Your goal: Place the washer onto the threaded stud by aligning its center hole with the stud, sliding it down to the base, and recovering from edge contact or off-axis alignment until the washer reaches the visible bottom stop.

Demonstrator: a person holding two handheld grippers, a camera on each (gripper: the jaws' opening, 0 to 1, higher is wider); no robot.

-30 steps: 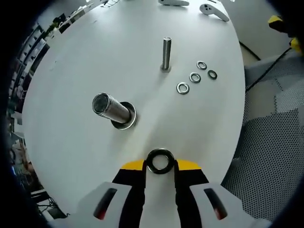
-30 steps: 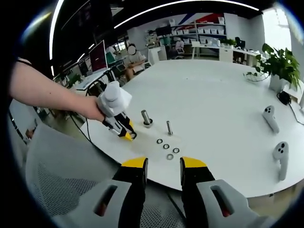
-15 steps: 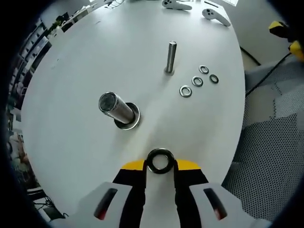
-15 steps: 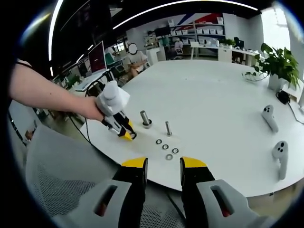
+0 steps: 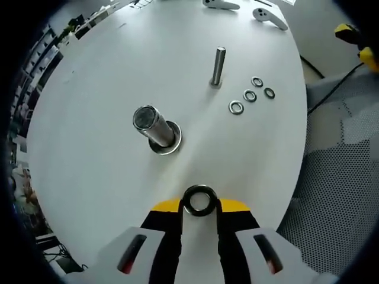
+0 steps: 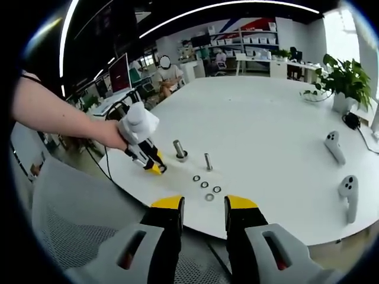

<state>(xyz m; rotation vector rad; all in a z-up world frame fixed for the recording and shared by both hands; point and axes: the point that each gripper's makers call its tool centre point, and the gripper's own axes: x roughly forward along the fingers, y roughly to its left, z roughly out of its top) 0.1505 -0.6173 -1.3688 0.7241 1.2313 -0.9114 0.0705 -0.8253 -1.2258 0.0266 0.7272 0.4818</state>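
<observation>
Washer sits pinched between the yellow tips of the left gripper, its dark ring face-on to the camera and its hole open; below it lies the white surface; the thick stud stands just ahead and to the left of the held washer, tilted in this view, with a metal ring at its base; further on a thinner stud rises upright, and beside it four loose washers lie in a small cluster, all flat on the surface; two white controllers rest at the far edge.

From the right gripper view, the right gripper hangs off the near edge of the surface, fingers parted with nothing between them; across the gap a hand carries the left gripper, its yellow tips low over the surface, just left of the thick stud; two controllers lie off to the right, a potted plant stands at the far right, and office desks and shelving fill the background.
</observation>
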